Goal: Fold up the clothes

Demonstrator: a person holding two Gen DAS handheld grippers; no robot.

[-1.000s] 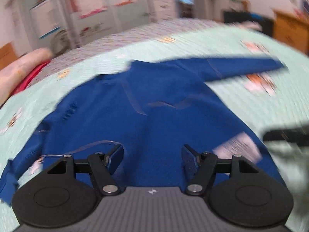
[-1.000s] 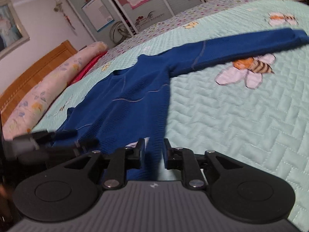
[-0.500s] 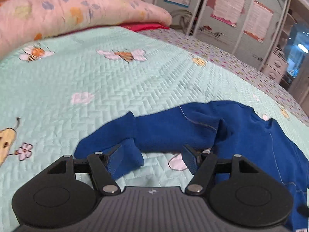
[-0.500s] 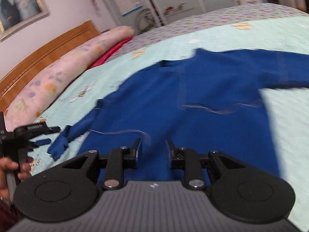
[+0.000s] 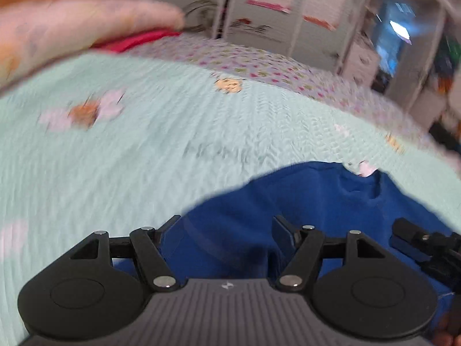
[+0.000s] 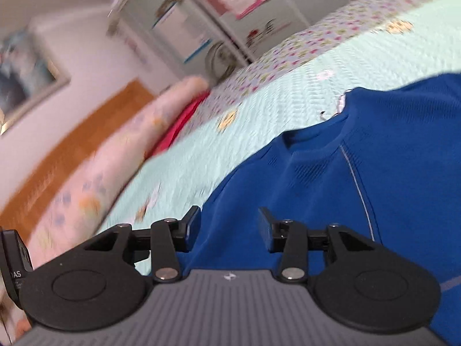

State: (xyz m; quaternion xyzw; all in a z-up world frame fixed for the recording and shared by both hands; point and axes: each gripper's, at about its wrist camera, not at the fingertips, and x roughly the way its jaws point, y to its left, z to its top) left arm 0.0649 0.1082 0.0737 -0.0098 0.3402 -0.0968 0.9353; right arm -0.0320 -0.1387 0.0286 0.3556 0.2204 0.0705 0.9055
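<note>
A dark blue long-sleeved top (image 5: 302, 201) (image 6: 360, 167) lies flat on the mint quilted bedspread (image 5: 144, 150) (image 6: 331, 66). Its neckline with a white label (image 6: 341, 102) shows in the right wrist view. My left gripper (image 5: 226, 229) hovers open over the top's shoulder edge, with only flat cloth beneath the gap. My right gripper (image 6: 229, 226) hangs over the other shoulder, its jaws opening, nothing pinched between them. The right gripper's black tip (image 5: 409, 236) shows at the right edge of the left wrist view. Both views are motion-blurred.
A long pink floral pillow (image 6: 95, 178) (image 5: 72, 28) and a red cloth (image 6: 178, 127) lie along the wooden headboard (image 6: 72, 150). White wardrobe doors (image 5: 273, 8) with posters stand beyond the bed. A flowered purple sheet (image 5: 245, 63) covers the far strip.
Both views have swung up from the hem and sleeve to the shoulders and neckline. The right gripper's jaws have spread wider. The left gripper's gap looks unchanged.
</note>
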